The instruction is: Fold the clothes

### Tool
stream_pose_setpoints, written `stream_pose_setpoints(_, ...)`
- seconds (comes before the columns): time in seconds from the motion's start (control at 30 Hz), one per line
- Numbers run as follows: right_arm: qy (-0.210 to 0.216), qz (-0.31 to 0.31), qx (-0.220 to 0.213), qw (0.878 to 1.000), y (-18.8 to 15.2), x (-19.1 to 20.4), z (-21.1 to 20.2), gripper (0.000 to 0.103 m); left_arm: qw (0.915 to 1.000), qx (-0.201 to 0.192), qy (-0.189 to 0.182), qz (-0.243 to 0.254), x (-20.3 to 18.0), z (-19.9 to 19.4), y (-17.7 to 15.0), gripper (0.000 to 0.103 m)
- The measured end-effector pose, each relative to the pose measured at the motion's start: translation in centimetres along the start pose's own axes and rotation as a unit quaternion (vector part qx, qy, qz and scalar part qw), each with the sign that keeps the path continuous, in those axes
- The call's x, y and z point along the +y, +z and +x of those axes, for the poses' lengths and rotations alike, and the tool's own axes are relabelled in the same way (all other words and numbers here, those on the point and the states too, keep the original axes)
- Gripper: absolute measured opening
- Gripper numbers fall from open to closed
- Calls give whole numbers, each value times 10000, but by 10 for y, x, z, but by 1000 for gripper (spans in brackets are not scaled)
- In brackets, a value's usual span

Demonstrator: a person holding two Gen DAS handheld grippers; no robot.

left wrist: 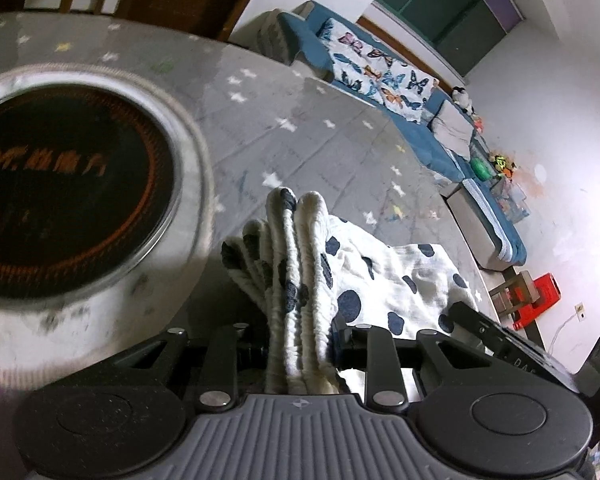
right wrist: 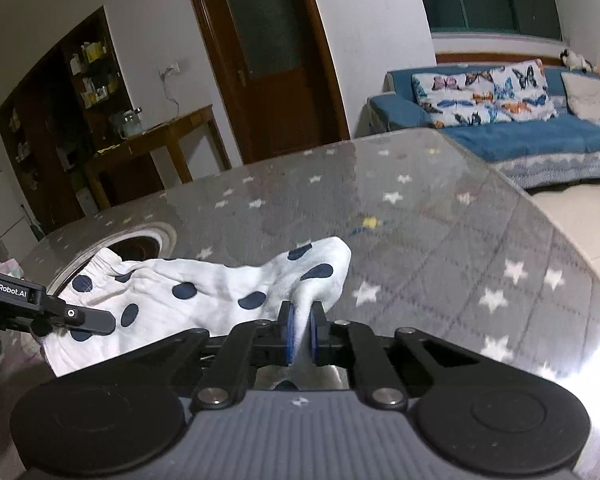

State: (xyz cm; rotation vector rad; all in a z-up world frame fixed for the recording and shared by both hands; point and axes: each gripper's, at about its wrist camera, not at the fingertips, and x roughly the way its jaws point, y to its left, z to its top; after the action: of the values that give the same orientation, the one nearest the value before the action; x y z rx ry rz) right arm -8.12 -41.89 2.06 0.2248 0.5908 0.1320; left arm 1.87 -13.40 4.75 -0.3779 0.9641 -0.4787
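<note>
The bench (right wrist: 440, 248), glossy under its starry grey cover, is carrying a big round hotplate (left wrist: 72, 184), and the spotted garment (right wrist: 204, 292) is lying across the near side, one end draping over the hotplate's rim. The left claw (left wrist: 300, 344) is clamping a thick bunch of gathered waistband; the right claw (right wrist: 300, 332) is pinching a thin corner of the cloth between its blue pads.

That thin pinch is looking like the weak point: a hard pull could be slipping the corner free. The slick top may be letting the cloth slide rather than fold, and the bunched end may be folding unevenly.

Writing: orange characters on the hotplate, too blurred to read; "GenRobot.AI" on the left claw.
</note>
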Motion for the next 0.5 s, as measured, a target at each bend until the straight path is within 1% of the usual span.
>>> stream_pose_setpoints(0.33, -303, -79, -205, 9993, 39, -15, 9, 7, 9996, 14, -73, 276, -29, 31, 36, 28)
stream_pose_setpoints(0.5, -521, -126, -175, 9984, 52, -33, 19, 7, 9991, 33, -128, 403, -42, 53, 47, 28)
